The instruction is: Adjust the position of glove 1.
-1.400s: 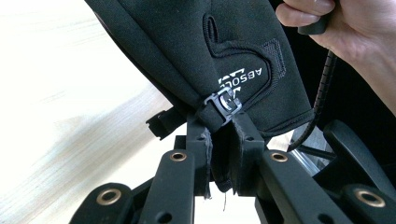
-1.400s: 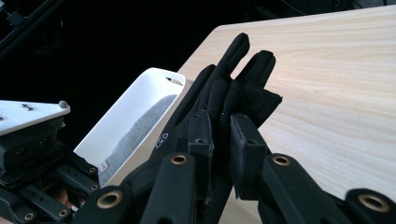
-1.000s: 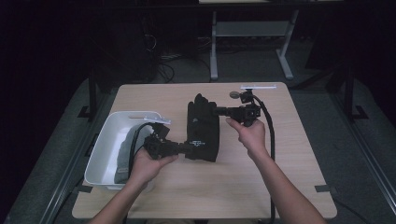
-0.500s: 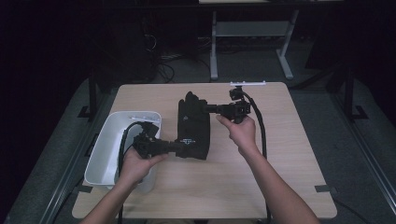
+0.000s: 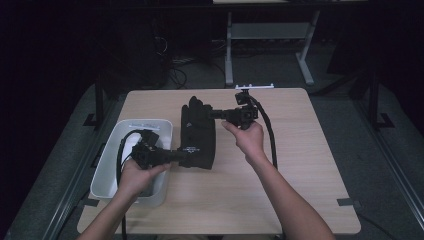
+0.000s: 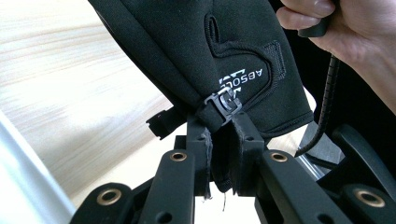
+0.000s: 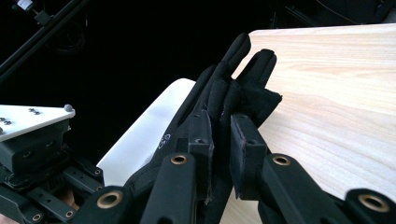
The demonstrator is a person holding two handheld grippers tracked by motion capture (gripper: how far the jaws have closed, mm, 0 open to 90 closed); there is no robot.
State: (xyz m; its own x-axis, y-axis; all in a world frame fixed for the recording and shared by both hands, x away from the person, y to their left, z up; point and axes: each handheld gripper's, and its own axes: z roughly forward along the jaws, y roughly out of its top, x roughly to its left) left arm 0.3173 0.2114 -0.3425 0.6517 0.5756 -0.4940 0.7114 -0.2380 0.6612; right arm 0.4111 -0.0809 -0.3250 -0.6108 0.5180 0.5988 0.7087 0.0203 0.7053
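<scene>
High view showed a black glove [image 5: 198,135] stretched between two hand-held grippers above the wooden table [image 5: 300,150], just beside a white bin [image 5: 112,160]. The left gripper [image 5: 180,156] pinched the glove's cuff end; in its own view the jaws were pressed tight on the cuff by a small clip [image 6: 223,100]. The right gripper [image 5: 212,114] was clamped on the glove's finger end, its jaws squeezing the fabric.
</scene>
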